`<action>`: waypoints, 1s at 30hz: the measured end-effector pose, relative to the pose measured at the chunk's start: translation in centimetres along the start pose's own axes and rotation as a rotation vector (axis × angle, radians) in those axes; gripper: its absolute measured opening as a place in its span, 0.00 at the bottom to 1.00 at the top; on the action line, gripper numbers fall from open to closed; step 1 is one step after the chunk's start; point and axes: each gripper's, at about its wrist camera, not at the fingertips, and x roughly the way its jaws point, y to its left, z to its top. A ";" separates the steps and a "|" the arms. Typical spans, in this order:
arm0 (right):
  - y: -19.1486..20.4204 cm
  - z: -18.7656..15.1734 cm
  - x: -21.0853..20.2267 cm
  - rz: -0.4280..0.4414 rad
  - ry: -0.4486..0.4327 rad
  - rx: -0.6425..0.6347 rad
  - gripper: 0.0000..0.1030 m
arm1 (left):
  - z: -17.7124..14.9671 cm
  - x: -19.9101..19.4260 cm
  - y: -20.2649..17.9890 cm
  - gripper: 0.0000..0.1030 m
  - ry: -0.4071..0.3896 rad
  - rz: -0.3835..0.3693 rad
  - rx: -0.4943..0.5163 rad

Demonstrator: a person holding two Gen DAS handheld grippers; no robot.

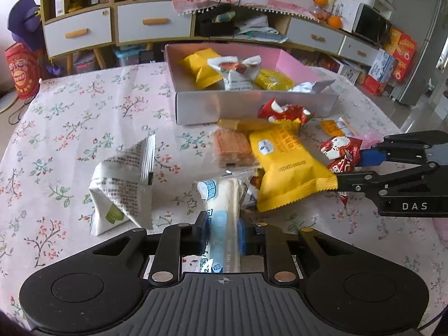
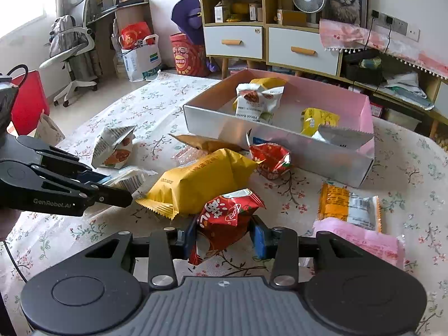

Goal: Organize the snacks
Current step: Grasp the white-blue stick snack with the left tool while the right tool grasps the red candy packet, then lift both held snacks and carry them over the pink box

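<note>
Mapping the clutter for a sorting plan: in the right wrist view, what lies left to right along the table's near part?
Left gripper → big yellow packet → red packet clamped by the right gripper → orange-and-white packet.

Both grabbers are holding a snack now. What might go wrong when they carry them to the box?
1. The left gripper pinches the long white-and-blue snack bar near one end, so it may droop or slip out.
2. The right gripper squeezes the puffy red snack packet; it could crush or pop.
3. The big yellow packet lies touching the red one and may get dragged along. The pink box wall could also catch a low snack.
</note>
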 end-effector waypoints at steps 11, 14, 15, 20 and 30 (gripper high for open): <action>-0.3 0.8 -1.0 -0.037 -0.021 -0.001 0.22 | 1.3 -1.1 -1.0 0.17 -0.045 -0.013 0.016; -0.6 1.1 -1.1 -0.046 -0.031 0.001 0.22 | 1.7 -1.3 -1.3 0.17 -0.059 -0.014 0.025; -0.8 1.2 -1.2 -0.049 -0.033 0.007 0.22 | 1.9 -1.3 -1.4 0.17 -0.063 -0.014 0.027; -1.5 1.9 -1.7 -0.057 -0.059 0.012 0.22 | 3.0 -1.2 -1.8 0.17 -0.081 -0.009 0.031; -3.7 4.8 -2.2 -0.086 -0.152 0.084 0.22 | 7.0 -0.2 -2.4 0.17 -0.147 0.013 0.020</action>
